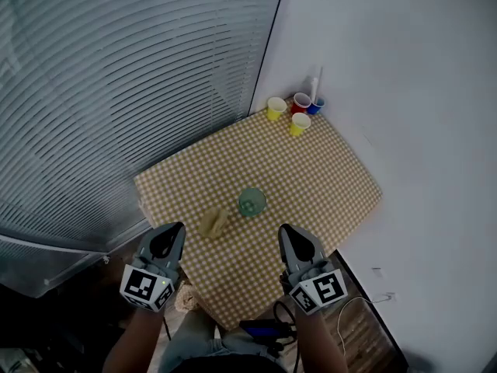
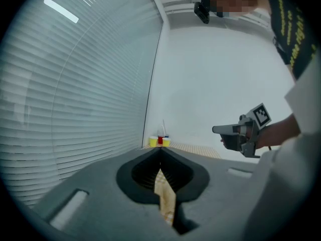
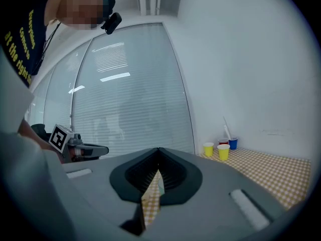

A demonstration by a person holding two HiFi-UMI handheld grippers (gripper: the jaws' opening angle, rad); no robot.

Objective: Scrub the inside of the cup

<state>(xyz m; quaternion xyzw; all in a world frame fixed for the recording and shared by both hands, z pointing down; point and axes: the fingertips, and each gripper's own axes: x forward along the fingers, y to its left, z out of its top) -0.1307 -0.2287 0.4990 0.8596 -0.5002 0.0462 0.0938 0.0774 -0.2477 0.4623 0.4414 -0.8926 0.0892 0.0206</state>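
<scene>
Hovering at the table's (image 1: 311, 177) near edge: left gripper (image 1: 175, 231) and right gripper (image 1: 286, 231), jaws pressed together, empty. Green cup (image 1: 251, 201) is standing ahead between them, tan sponge (image 1: 213, 223) just ahead of the left. Approach step, likely; next move is calling for opening jaws onto both.

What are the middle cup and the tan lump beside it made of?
Cup: seemingly translucent greenish glass or plastic; the checked cloth shows faintly through. Tan lump: probably a sponge or rag, matte and uneven; too small to be sure.
</scene>
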